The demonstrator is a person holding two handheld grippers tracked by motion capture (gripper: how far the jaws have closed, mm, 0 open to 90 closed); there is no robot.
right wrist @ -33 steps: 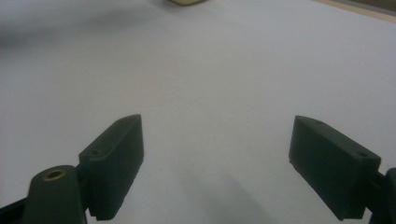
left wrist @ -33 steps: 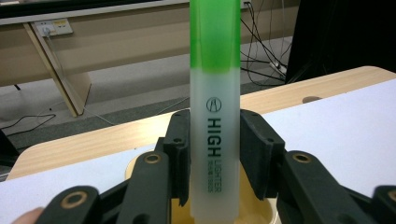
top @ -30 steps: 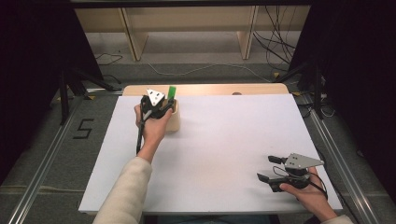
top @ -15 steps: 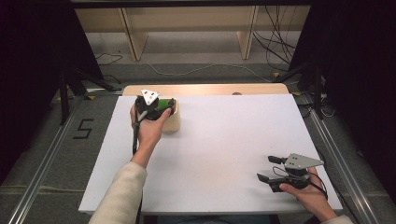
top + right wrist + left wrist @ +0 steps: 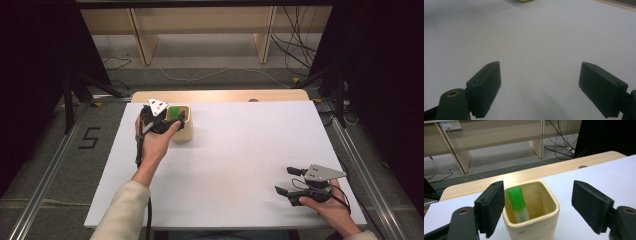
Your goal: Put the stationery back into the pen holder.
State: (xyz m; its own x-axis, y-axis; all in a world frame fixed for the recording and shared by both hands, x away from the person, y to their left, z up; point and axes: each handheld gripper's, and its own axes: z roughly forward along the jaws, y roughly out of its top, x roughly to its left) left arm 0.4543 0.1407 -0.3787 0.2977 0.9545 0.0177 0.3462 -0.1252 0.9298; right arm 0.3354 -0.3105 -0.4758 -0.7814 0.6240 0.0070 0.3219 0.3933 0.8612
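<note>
A cream square cup (image 5: 182,131) (image 5: 534,226) stands at the back left of the white board. Inside it a green-capped tube (image 5: 174,113) (image 5: 518,202) leans against the cup's wall. My left gripper (image 5: 173,120) (image 5: 540,203) sits just on the near-left side of the cup. Its jaws have just been opening and now stand wide on either side of the cup's rim, with the pads off both the tube and the cup. My right gripper (image 5: 284,180) (image 5: 539,85) rests open at the front right, with nothing between its jaws.
The white board (image 5: 240,160) covers most of a wooden table (image 5: 220,95), whose edge shows at the back. Beyond it are wooden legs and loose cables (image 5: 295,55) on the floor. Metal rails (image 5: 45,190) run along both sides.
The left gripper brought the green tube down into the cup, opened its jaws and let go. It then drew back slightly to the left. The right gripper stayed put.
</note>
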